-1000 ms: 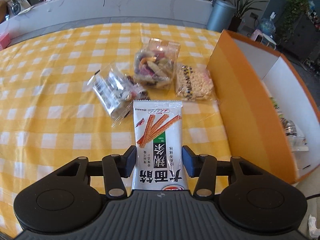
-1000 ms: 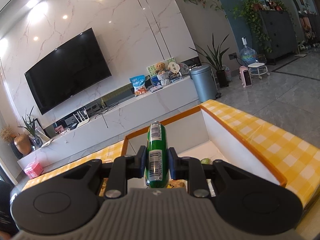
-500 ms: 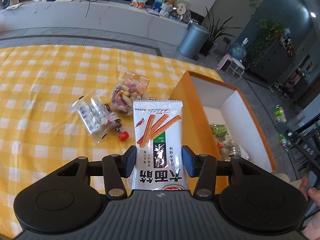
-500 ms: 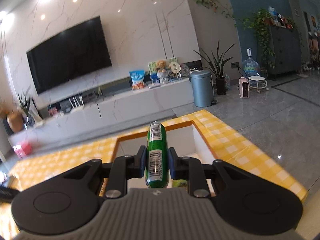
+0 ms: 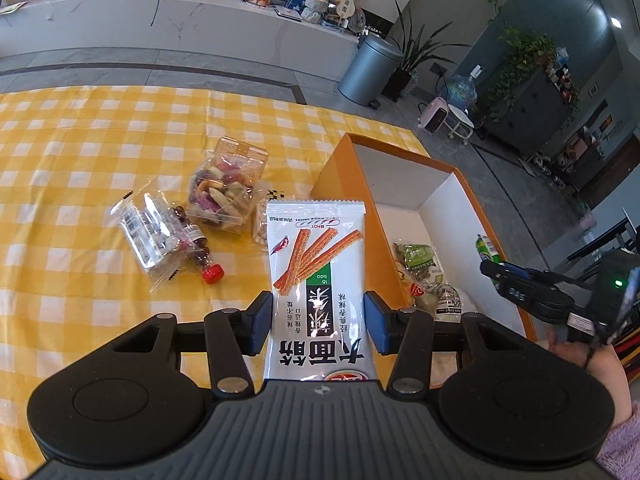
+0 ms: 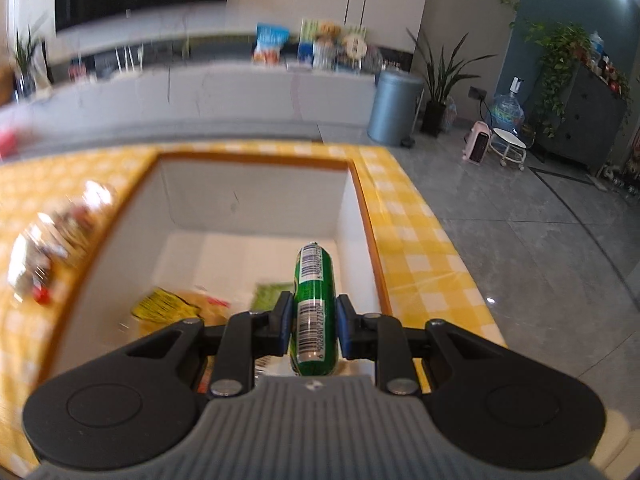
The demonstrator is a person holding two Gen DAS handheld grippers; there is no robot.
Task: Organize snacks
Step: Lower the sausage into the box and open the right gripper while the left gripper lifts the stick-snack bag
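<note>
My left gripper (image 5: 316, 320) is shut on a white snack packet with red sticks printed on it (image 5: 316, 276), held above the table beside the orange box (image 5: 344, 176). My right gripper (image 6: 311, 320) is shut on a green tube-shaped snack (image 6: 314, 308) and holds it over the open box (image 6: 360, 200), pointing down into it. It also shows in the left wrist view (image 5: 490, 268), over the box's right rim. Several snack packets lie on the box floor (image 5: 424, 272).
On the yellow checked tablecloth (image 5: 80, 152) left of the box lie a clear bag of mixed snacks (image 5: 226, 192), a clear packet with a red-capped item (image 5: 168, 240) and a small pale packet (image 5: 260, 228). The table edge runs just right of the box (image 6: 420, 240).
My left gripper has lifted the white packet off the table and moved right, toward the box. My right gripper has tilted down over the box with the green snack.
</note>
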